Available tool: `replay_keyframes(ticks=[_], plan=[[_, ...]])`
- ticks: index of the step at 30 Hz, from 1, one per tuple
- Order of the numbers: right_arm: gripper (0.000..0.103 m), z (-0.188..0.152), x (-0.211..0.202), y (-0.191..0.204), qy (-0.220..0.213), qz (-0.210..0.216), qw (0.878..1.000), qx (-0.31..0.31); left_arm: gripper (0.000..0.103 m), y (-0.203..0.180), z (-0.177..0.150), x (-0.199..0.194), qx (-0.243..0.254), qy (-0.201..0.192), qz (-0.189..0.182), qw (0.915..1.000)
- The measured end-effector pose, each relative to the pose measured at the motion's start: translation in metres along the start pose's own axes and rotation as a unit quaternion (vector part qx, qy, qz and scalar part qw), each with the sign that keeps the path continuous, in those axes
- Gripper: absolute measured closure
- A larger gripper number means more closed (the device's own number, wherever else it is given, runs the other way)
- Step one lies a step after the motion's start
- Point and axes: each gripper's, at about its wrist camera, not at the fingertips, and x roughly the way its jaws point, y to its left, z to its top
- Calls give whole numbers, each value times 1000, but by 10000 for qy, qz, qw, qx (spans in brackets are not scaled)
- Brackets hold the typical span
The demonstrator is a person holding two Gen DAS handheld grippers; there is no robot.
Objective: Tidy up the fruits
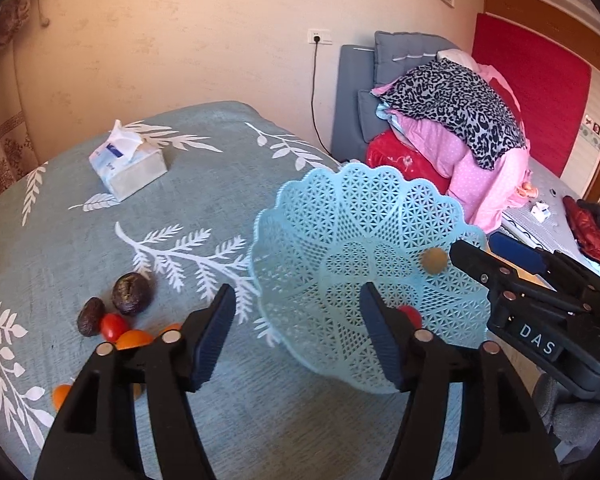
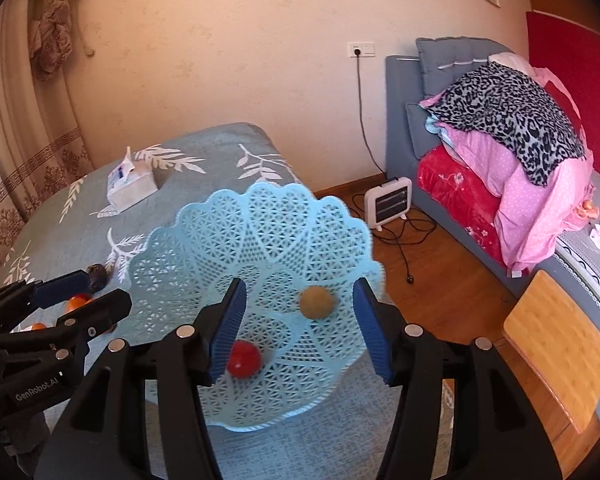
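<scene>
A light blue lattice basket [image 1: 340,216] [image 2: 260,232] sits at the table's right edge. It holds a tan round fruit [image 2: 317,302] [image 1: 433,261] and a red tomato [image 2: 244,359] [image 1: 410,314]. My right gripper [image 2: 300,328] is open and empty above the basket; it also shows in the left wrist view [image 1: 488,256]. My left gripper [image 1: 296,336] is open and empty over the basket's left rim. Left of it lie two dark wrinkled fruits [image 1: 133,294], a red tomato [image 1: 113,327] and several small oranges [image 1: 134,339].
A tissue box [image 1: 128,168] stands at the back of the table, which has a teal leaf-print cloth [image 1: 100,240]. Right of the table are a wooden floor, a small white heater [image 2: 388,202], a bed with piled bedding [image 2: 500,152] and a wooden board [image 2: 556,344].
</scene>
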Motion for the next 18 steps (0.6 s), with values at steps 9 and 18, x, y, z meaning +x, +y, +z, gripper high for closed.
replay_keyframes(ticks=[9,18], plan=[[46,-5,-1,24,118,580,9982,-71,28,43,-16,-23,-350,-66,372,9987],[44,-13,-4,57,244,1022,9941,-281,22,97,-43,-53,-746,-131,916,9929]])
